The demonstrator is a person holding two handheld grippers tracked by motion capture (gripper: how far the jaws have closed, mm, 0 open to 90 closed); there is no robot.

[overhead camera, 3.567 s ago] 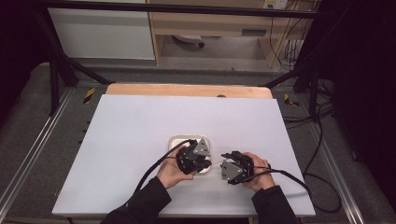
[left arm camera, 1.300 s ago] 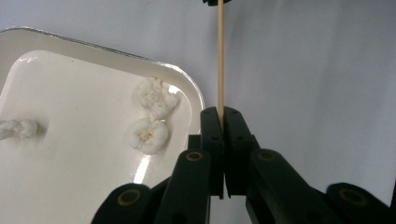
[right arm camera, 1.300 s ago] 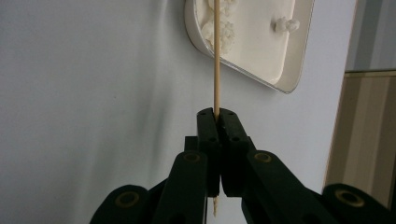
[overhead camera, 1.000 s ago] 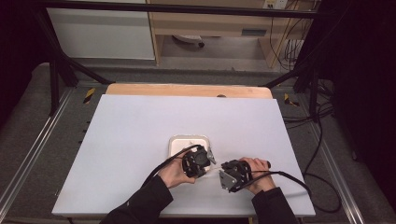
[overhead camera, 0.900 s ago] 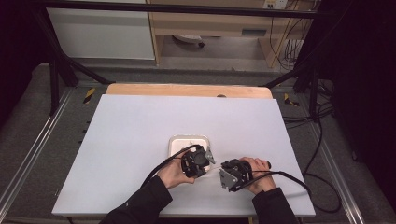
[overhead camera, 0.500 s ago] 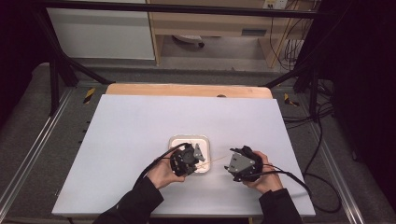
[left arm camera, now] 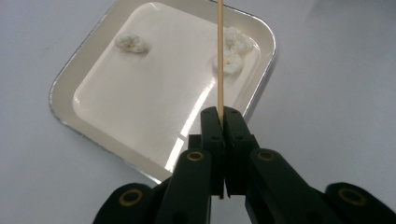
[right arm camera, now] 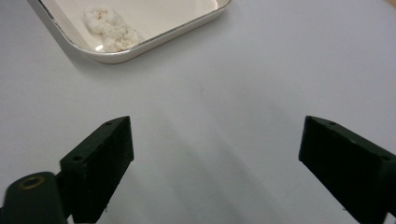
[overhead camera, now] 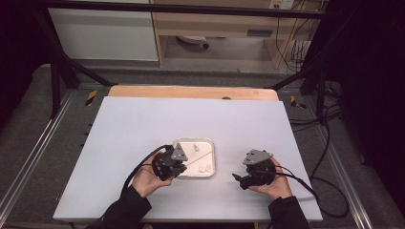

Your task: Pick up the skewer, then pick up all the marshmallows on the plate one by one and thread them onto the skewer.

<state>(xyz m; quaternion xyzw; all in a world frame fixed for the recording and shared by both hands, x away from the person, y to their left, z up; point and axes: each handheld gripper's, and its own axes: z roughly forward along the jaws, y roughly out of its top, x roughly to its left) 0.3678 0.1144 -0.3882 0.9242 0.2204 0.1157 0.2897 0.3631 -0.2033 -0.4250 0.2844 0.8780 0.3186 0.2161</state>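
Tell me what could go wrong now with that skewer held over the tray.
The left tool pinches the thin wooden skewer near one end, so it could pivot, slip or snap when pushed into the white pieces. The light tray may slide, since the right tool stands open over bare table, steadying nothing.

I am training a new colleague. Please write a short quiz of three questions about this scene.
1. True or false: the left gripper is shut on the wooden skewer.
2. What lies in the white tray? A) white fluffy pieces B) screws C) coins
3. Is anything between the jaws of the right gripper?

Key:
1. True.
2. A: white fluffy pieces.
3. No; the jaws stand wide apart, having just been opening, over bare table.
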